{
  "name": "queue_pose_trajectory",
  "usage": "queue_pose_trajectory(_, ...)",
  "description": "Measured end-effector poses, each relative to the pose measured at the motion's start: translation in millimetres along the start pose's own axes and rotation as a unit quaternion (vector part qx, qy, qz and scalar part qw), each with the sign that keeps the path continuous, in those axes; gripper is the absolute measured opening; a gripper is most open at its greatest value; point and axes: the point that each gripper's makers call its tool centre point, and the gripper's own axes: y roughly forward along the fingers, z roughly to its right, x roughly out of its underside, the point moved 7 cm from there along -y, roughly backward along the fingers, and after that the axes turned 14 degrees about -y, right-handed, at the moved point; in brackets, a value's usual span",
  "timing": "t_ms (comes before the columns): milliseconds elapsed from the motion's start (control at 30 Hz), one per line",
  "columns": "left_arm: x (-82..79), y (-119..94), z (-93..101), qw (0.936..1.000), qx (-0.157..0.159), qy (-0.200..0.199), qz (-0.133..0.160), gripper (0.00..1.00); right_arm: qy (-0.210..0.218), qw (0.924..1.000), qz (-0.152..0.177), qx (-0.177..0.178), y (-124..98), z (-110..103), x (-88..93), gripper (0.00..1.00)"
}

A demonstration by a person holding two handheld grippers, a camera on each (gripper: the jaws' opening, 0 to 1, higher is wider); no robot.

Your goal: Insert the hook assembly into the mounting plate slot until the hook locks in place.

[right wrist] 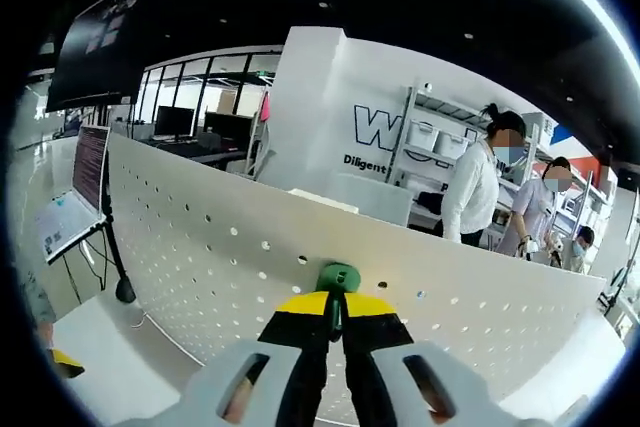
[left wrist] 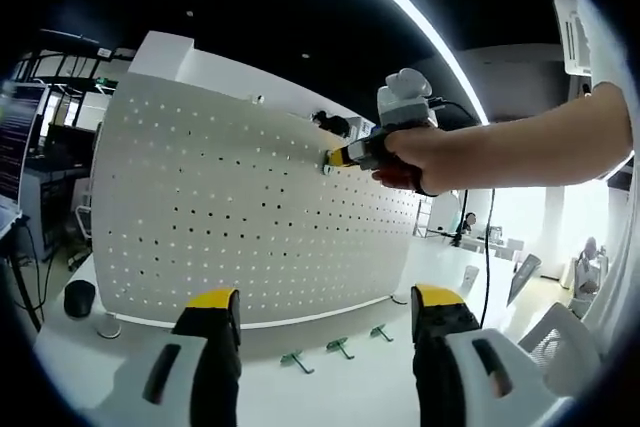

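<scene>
Here's the white pegboard [left wrist: 250,217], a flat matte panel standing upright on a smooth white table [left wrist: 330,387], its face dotted with even rows of small round holes. In the left gripper view the left gripper [left wrist: 325,312] hangs low in front of the board, its 2 yellow-tipped black jaws spread wide apart with nothing between them. Between and just beyond those jaws, 3 small green metal hooks [left wrist: 338,348] lie on the table close to the foot of the board, each thin and bent.

Up at the board's top edge, the right gripper [left wrist: 335,157] comes in from the right, held in a person's hand [left wrist: 415,152] with a bare forearm stretched behind it. Its yellow tip sits right against the board near the upper rim.

Over to the right gripper view: the right gripper's [right wrist: 335,307] jaws are pinched narrow, nearly together, clamped on a green hook piece [right wrist: 338,279] with a rounded head. That piece is pressed against the perforated board [right wrist: 200,247] close to its top edge, beside a row of holes; whether it has seated in a hole, I cannot tell.

A dark round object [left wrist: 79,298] rests on the table off the board's left end.
</scene>
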Motion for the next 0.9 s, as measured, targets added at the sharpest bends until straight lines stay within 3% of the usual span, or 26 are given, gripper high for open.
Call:
queue_pose_trajectory(400,0.3,0.4,-1.4,1.0000,-0.002,0.000,-0.001,0.72,0.012,0.9998,0.011,-0.007,-1.3,-4.0,4.8,0.06)
queue_pose_trajectory(900,2.4,2.2,-0.7,1.0000,-0.002,0.001,-0.005,0.73,0.048,0.9983,0.034,-0.005,-5.4,-3.8,7.6,0.30)
